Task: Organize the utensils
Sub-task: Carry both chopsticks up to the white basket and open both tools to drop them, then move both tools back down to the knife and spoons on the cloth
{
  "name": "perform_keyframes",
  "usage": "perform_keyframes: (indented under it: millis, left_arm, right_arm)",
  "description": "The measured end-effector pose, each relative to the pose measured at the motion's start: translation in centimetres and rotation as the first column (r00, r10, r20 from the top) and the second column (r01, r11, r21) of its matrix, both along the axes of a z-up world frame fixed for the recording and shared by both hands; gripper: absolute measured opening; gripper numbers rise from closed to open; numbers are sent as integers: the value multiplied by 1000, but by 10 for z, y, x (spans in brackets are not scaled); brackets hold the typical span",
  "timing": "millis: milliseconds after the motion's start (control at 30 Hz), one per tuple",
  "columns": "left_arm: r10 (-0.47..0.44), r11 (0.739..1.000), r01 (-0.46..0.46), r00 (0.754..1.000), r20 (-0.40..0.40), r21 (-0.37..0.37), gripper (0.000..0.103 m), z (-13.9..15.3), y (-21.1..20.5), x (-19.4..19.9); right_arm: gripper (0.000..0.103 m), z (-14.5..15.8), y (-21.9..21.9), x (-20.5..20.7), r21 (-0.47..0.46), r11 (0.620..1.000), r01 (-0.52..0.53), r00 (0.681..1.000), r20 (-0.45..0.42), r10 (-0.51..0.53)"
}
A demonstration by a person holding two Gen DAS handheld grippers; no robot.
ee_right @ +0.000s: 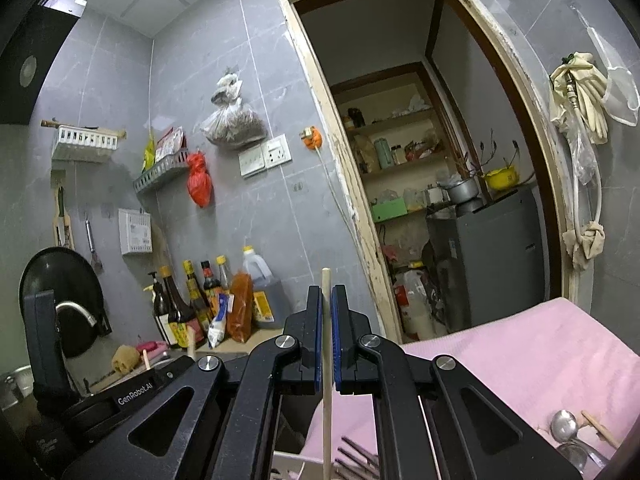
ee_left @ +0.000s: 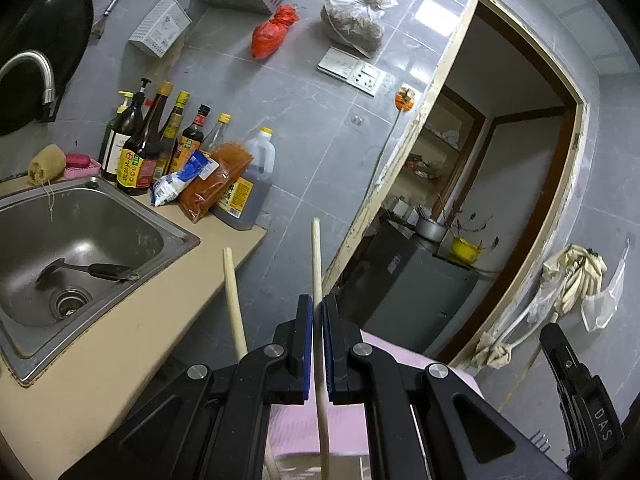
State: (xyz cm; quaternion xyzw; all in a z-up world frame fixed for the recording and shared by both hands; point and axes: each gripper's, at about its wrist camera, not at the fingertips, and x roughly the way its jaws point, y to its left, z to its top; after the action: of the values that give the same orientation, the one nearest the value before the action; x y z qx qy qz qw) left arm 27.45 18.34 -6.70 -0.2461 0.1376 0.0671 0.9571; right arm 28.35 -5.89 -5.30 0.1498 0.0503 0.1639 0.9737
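Observation:
My left gripper is shut on a pale wooden chopstick that stands upright between its blue pads. A second pale chopstick leans to its left, outside the jaws. My right gripper is shut on another pale chopstick, also upright. Below it lie dark chopsticks and metal spoons on a pink cloth. The left gripper's body shows at the left of the right wrist view.
A steel sink with a dark spatula sits at left on the beige counter. Sauce bottles and an oil jug stand behind it. An open doorway leads to pantry shelves and a grey appliance.

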Motion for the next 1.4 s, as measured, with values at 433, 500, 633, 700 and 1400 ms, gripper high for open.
perform_keyframes:
  millis: [433, 500, 633, 700, 1400]
  left_arm:
    - [-56, 998, 58, 995, -88, 22, 27, 1, -3, -20]
    - [-55, 998, 58, 994, -90, 22, 34, 4, -4, -23]
    - [-58, 997, 61, 995, -78, 41, 44, 18, -12, -30]
    - [-65, 996, 70, 995, -81, 58, 47, 24, -18, -32]
    - [-138, 956, 143, 990, -39, 256, 99, 81, -150, -60]
  right_arm:
    - [46, 5, -19, -13, 7, 1000, -20, 999, -49, 21]
    - [48, 10, -26, -17, 5, 1000, -16, 999, -47, 16]
    - [59, 22, -40, -23, -12, 1000, -5, 999, -51, 4]
    - [62, 29, -52, -26, -24, 1000, 4, 999, -52, -6]
    - [94, 46, -195, -39, -192, 975, 114, 981, -136, -142]
